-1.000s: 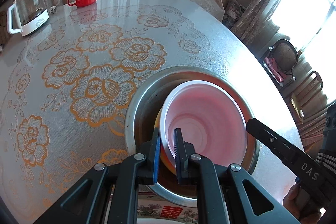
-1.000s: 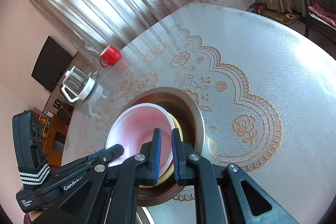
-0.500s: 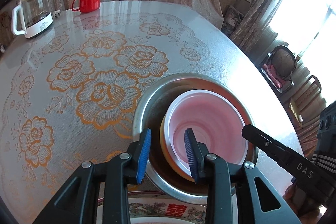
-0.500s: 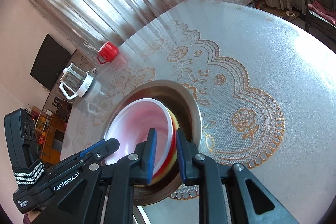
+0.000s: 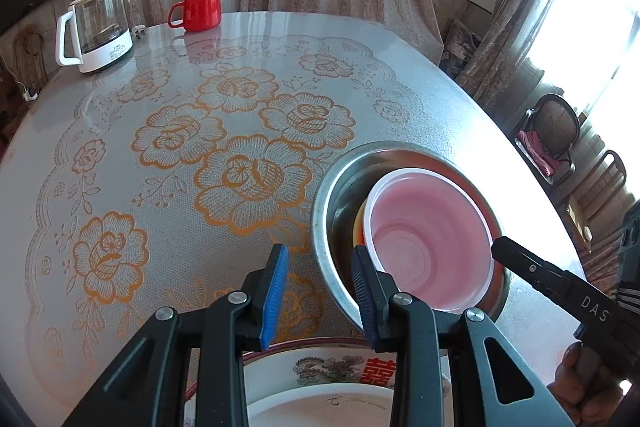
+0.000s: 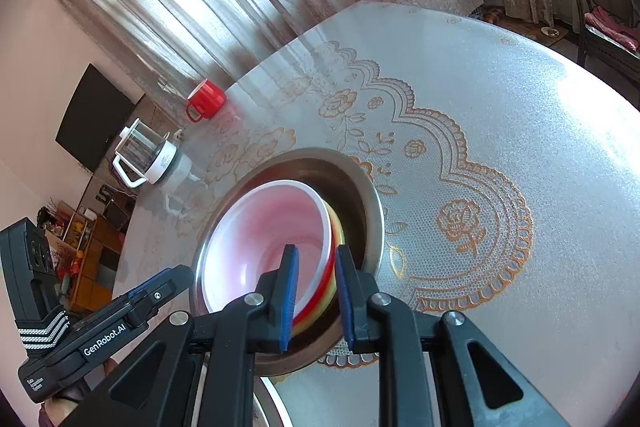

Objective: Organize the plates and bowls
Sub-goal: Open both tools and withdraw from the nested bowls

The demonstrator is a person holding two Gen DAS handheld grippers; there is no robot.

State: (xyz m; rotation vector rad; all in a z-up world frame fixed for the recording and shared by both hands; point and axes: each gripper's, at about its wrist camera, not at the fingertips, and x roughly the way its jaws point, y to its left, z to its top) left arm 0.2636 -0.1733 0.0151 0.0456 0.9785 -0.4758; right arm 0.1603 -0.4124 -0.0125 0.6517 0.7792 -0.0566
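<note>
Left wrist: both claws let go of pink bowl [image 5: 430,243], now nested at 2 o'clock; left gripper [image 5: 320,291] and right gripper [image 6: 316,297] gape narrowly, empty.

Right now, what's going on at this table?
A person is sorting dishes with a hand-held gripper in each hand. A pink bowl sits nested on red and yellow bowls inside a steel basin on the lace-covered table. The left hand-held gripper is open over the table with nothing between its pads. The right hand-held gripper is open with the stacked rims in its gap, not pinched. A decorated plate lies nearer the person.
</note>
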